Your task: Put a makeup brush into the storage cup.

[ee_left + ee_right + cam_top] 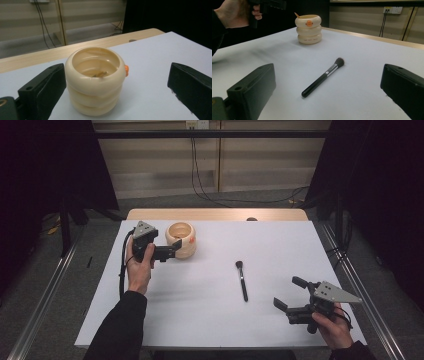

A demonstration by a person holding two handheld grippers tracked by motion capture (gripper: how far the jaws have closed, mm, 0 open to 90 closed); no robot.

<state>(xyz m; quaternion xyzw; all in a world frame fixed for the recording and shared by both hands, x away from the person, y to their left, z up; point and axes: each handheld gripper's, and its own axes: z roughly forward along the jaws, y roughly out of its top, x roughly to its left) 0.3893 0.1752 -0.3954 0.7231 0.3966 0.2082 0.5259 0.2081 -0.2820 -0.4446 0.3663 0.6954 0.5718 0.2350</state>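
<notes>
The cream ringed cup (95, 80) stands near the table's (210, 320) far-left corner between the left gripper's (171, 251) wide-open, empty jaws (just set down, apparently), so next the gaping, empty right gripper (290, 295) should close on the 1 makeup brush (323, 77).

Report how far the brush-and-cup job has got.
Looks done: cream ringed cup stands upright on the white sheet, left tool open beside it, gripping nothing. In hand: right tool, open, faces the makeup brush. Probably left: picking up that brush, lying flat, and perhaps putting it into the cup.

Dim, soft overhead light; dark surroundings
</notes>
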